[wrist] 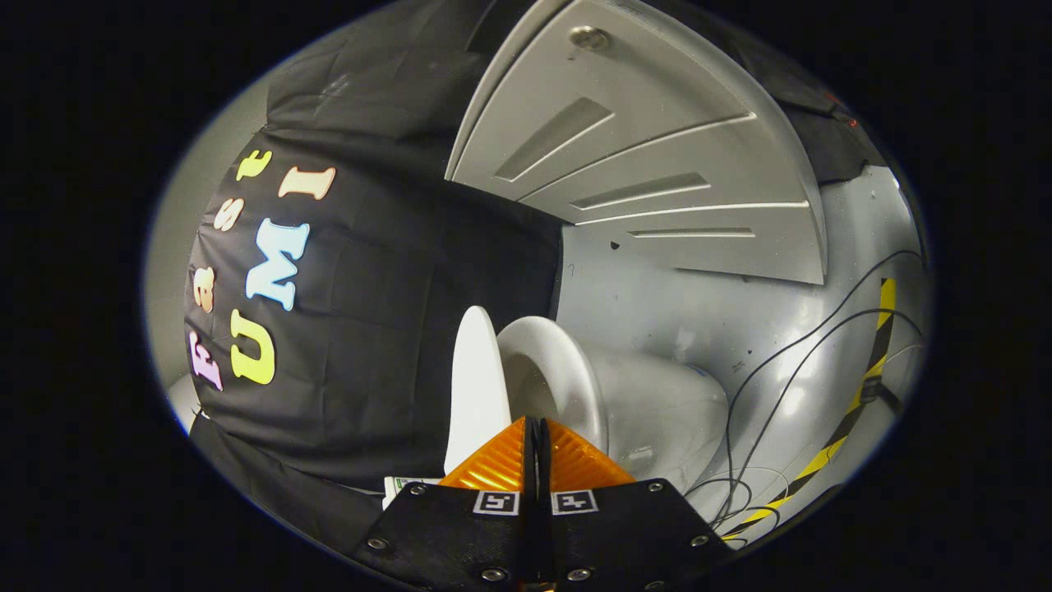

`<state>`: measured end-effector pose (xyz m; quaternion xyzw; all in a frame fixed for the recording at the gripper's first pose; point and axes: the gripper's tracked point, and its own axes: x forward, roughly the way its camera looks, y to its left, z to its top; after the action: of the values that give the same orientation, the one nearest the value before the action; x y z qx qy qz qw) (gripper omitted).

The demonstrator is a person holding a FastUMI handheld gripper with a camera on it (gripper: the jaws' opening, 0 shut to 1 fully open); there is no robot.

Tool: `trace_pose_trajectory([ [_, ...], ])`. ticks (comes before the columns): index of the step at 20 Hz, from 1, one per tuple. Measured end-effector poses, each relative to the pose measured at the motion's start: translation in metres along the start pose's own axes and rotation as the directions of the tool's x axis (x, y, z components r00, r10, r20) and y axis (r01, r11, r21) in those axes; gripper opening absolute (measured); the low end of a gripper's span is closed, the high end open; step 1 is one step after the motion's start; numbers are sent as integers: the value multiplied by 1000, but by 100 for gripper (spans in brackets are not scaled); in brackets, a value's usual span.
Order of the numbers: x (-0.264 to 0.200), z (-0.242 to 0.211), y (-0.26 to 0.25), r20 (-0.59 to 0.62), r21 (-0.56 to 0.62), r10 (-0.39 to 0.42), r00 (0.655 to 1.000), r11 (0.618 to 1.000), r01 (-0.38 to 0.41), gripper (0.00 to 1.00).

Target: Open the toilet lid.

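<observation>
Grey booth floor (657, 304) under toilet (657, 411): lid (475, 386) stands raised; clenched, empty tongs (536, 436) just before it; next, retreat.

A black cloth wall (370, 329) meets a grey panelled door (657, 181). Black cables (789, 362) and striped yellow-black tape (855, 411) cross the shiny grey floor (657, 304).

White toilet lid (475, 386) raised – clear of toilet bowl (575, 395).
</observation>
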<state>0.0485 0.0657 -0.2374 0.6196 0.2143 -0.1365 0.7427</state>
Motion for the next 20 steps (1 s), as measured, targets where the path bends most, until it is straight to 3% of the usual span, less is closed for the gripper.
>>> trace_pose_trajectory([
  [13,-36,0,80,1,-139,64,998,988,-63,0],
  [20,-57,-12,136,1,-255,130,991,959,-126,0],
])
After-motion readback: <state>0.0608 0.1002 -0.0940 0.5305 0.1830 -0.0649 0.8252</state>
